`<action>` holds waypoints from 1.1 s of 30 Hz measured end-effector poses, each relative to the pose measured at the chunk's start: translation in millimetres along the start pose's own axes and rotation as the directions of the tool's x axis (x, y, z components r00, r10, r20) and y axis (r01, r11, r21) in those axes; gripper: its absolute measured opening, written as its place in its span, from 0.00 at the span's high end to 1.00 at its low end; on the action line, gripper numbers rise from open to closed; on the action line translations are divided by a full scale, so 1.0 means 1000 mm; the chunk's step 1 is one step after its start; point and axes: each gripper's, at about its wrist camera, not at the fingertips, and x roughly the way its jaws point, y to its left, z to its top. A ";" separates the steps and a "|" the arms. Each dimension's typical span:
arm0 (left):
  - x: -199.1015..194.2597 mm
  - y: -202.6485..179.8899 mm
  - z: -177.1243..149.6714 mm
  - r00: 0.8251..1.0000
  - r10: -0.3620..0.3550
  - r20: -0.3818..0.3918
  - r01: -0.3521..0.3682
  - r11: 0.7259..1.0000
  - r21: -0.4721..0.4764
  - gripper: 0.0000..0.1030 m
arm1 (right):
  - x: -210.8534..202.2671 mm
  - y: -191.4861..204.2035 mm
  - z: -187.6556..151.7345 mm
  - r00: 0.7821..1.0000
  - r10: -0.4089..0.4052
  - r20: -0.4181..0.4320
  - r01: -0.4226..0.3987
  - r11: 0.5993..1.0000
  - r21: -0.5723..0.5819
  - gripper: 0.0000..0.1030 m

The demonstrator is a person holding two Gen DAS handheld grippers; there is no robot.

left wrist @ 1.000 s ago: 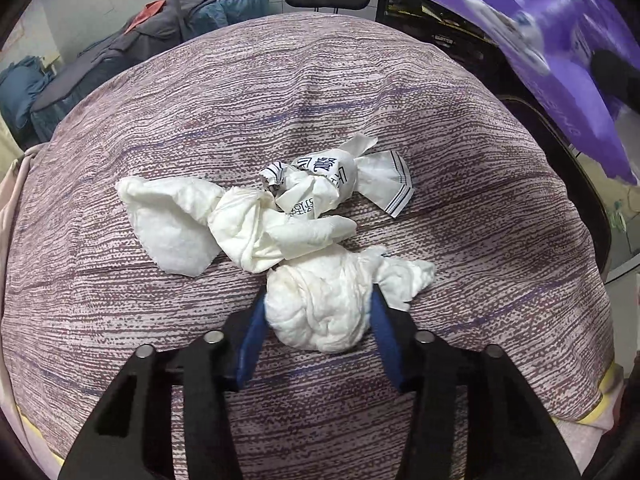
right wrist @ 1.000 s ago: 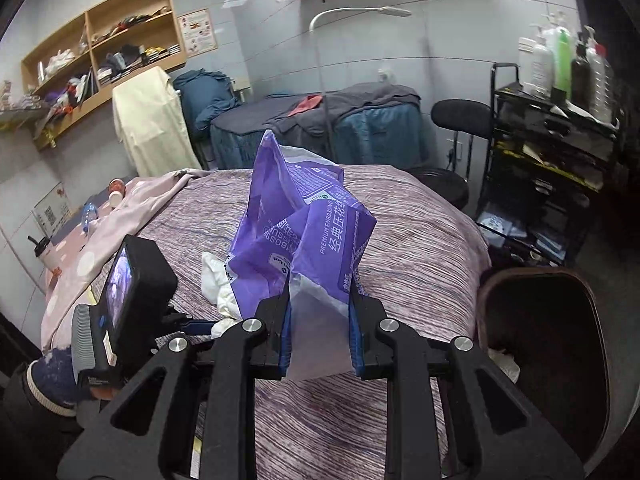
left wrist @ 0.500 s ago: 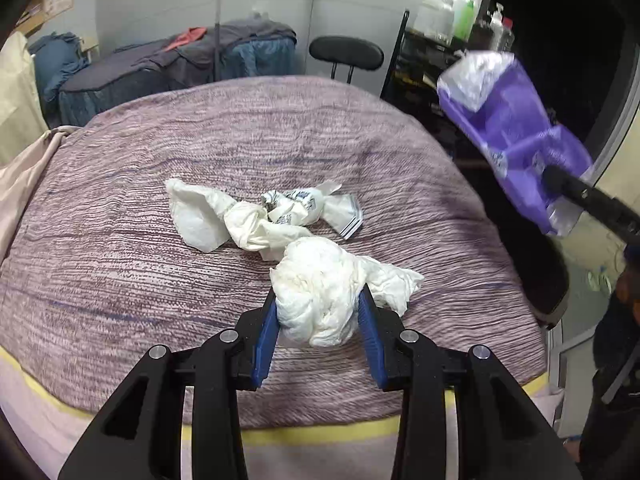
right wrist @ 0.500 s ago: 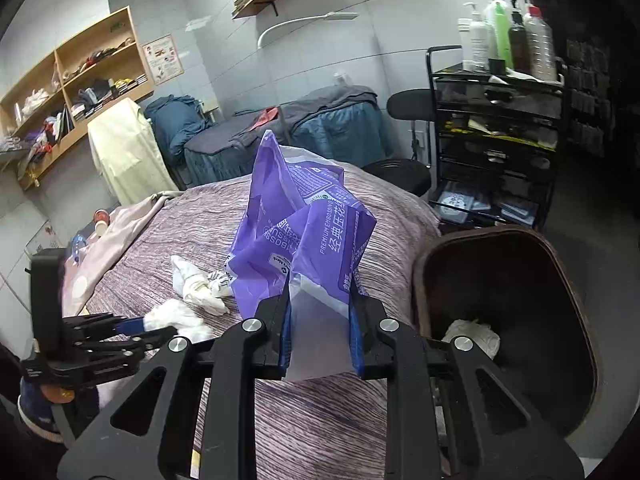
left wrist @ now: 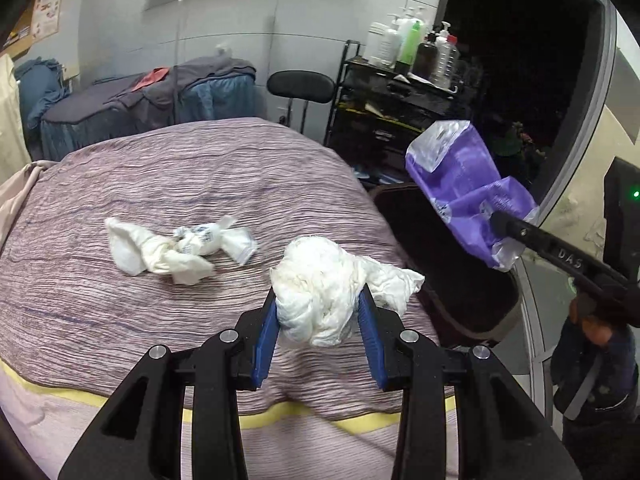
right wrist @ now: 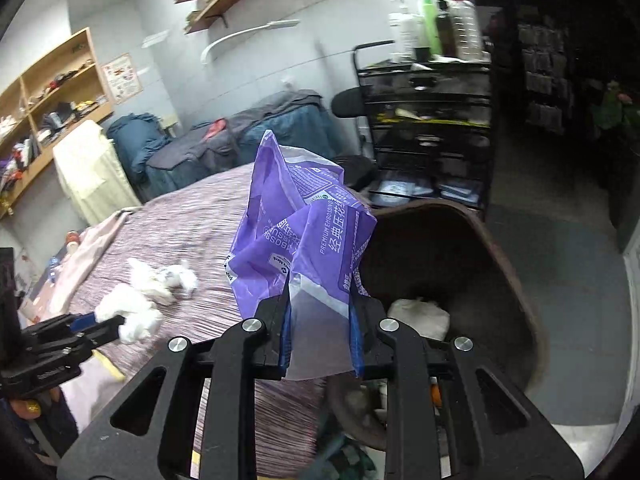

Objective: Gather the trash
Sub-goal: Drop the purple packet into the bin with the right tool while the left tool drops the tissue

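Dim indoor light, dark right side, fisheye-bent edges, slight blur.

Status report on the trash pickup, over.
Left gripper clamps tissue wad. Right gripper clamps purple wrapper. Bin alongside, nothing blocking.

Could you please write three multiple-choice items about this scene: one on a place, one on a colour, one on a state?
1. Where is the dark bin?
A. beside the bed
B. on the shelf
C. on the chair

2. What colour is the wrapper in the right tongs?
A. green
B. purple
C. red

3. The left tongs are:
A. empty
B. lying on the bed
C. clamped on a white wad

Answers:
A, the dark bin stands at the bed edge.
B, the wrapper is purple in the right tongs.
C, the white wad sits between the left tongs.
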 end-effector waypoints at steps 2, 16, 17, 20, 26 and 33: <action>0.004 -0.012 0.000 1.000 -0.021 -0.004 0.021 1.000 0.014 0.64 | 0.000 -0.011 -0.004 0.999 -0.037 -0.006 0.037 0.999 0.005 0.78; 0.023 -0.064 0.002 0.996 -0.087 -0.019 0.089 0.993 0.080 0.64 | 0.038 -0.081 -0.041 0.974 -0.178 -0.137 0.189 0.979 0.073 0.77; 0.025 -0.066 0.002 0.995 -0.092 -0.024 0.094 0.992 0.081 0.64 | 0.043 -0.083 -0.044 0.971 -0.180 -0.155 0.192 0.979 0.068 0.74; 0.029 -0.070 0.000 0.995 -0.095 -0.032 0.098 0.992 0.081 0.64 | 0.049 -0.087 -0.053 0.969 -0.181 -0.169 0.197 0.977 0.082 0.59; 0.038 -0.076 0.002 0.995 -0.091 -0.048 0.095 0.991 0.094 0.64 | 0.042 -0.088 -0.056 0.970 -0.195 -0.147 0.211 0.972 0.103 0.49; 0.057 -0.093 0.013 0.990 -0.112 -0.086 0.123 0.985 0.125 0.64 | 0.015 -0.097 -0.049 0.969 -0.236 -0.075 0.245 0.958 0.147 0.40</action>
